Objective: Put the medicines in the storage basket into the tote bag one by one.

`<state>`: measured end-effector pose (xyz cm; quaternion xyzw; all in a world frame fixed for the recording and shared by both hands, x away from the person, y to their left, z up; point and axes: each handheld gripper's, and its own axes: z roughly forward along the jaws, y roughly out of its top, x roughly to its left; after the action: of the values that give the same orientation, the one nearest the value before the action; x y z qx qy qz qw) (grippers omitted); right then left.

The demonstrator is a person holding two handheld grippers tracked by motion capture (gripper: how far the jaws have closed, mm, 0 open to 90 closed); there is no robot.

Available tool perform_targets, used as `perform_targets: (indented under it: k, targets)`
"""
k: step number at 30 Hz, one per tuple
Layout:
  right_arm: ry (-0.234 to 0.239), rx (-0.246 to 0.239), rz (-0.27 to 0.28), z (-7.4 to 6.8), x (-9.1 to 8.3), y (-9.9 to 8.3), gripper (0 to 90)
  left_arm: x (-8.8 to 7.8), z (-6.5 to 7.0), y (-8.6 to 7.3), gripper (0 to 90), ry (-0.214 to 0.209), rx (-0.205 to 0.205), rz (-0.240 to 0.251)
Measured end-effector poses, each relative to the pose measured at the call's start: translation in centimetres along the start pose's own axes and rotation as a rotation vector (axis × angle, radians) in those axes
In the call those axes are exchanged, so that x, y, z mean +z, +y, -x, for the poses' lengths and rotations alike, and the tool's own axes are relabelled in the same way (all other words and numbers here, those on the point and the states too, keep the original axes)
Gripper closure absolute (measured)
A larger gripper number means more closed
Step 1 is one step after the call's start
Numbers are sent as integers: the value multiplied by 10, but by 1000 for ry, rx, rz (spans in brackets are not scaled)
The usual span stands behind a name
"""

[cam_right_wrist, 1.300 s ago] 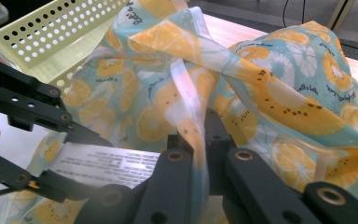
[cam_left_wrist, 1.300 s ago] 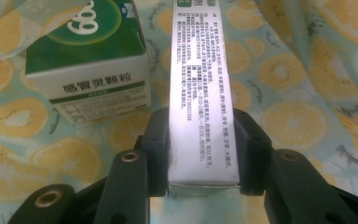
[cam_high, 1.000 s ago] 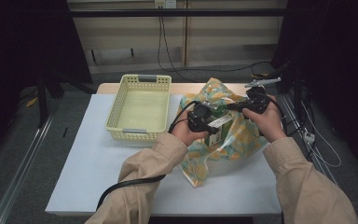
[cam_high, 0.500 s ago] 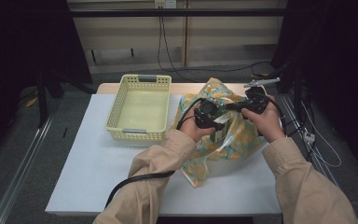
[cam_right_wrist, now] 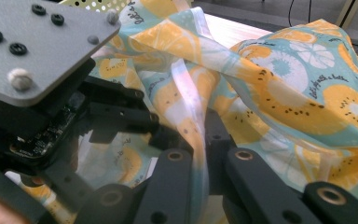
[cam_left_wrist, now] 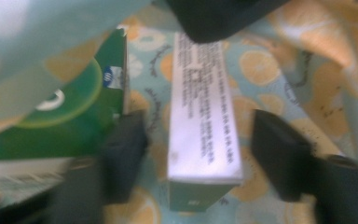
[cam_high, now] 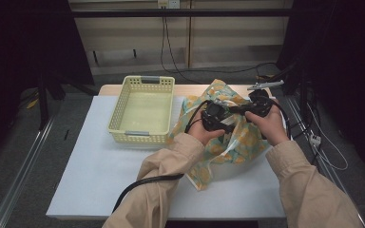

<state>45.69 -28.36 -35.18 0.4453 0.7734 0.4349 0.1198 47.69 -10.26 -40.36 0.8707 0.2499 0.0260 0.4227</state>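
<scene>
Item 1, bag [cam_high: 228, 142]: thin plastic, teal w/ orange fruit-slice print, crumpled, lying at 3 o'clock of the white table [cam_high: 90, 175]. Its lower corner points to 6 o'clock and stops short of the near table edge; its far end reaches the wood strip at 12.

Item 2, my left gripper [cam_high: 215, 115]: held over the bag's mouth, approx centre-right of the table. In the left gripper view my jaws stand apart; they have just been opening. A white-topped box [cam_left_wrist: 203, 107] w/ small print and a green end sits between them, gap on both sides, pads not pressing it. At 9 o'clock of that box, a green box [cam_left_wrist: 70, 121] w/ a pale green disc, partly under bag film.

Item 3, my right gripper [cam_high: 259, 104]: at 3 o'clock of the left one, nearly touching it. In the right gripper view my jaws are pinched shut on a fold of bag film [cam_right_wrist: 193, 130], which rises between them; the left gripper's grey plate [cam_right_wrist: 42, 44] sits close at 10 o'clock.

Item 4, basket [cam_high: 116, 118]: yellow, lattice walls, at 9 o'clock of the bag, its right rim just beside the bag edge.

Free room: bare white surface from 6 to 9 o'clock, in front of basket. Tight at 3 o'clock: bag lies near the right table edge.
</scene>
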Motion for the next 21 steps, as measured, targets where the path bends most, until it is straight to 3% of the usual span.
perform_targets:
  k: [4,7,14,15,16,21]
  targets:
    - [1,-1,0,-1,-1,-1,900,-13,1,-6,228,7,11,-1]
    - [1,2,-3,-1,-1,-3,900,-29,0,-12,178,4,-10,1]
    - [-2,-6,-8,-4,1,-4,900,-65,-4,-31,144,41,-16,-2]
    - [-1,-7,-8,-4,1,-4,900,-69,-4,-35,142,80,-14,-9]
    - [-1,-7,-9,-5,1,-4,900,-73,-6,-39,137,58,-15,-9]
    - [2,-4,-6,-5,2,-6,900,-85,-9,-56,133,82,-11,-40]
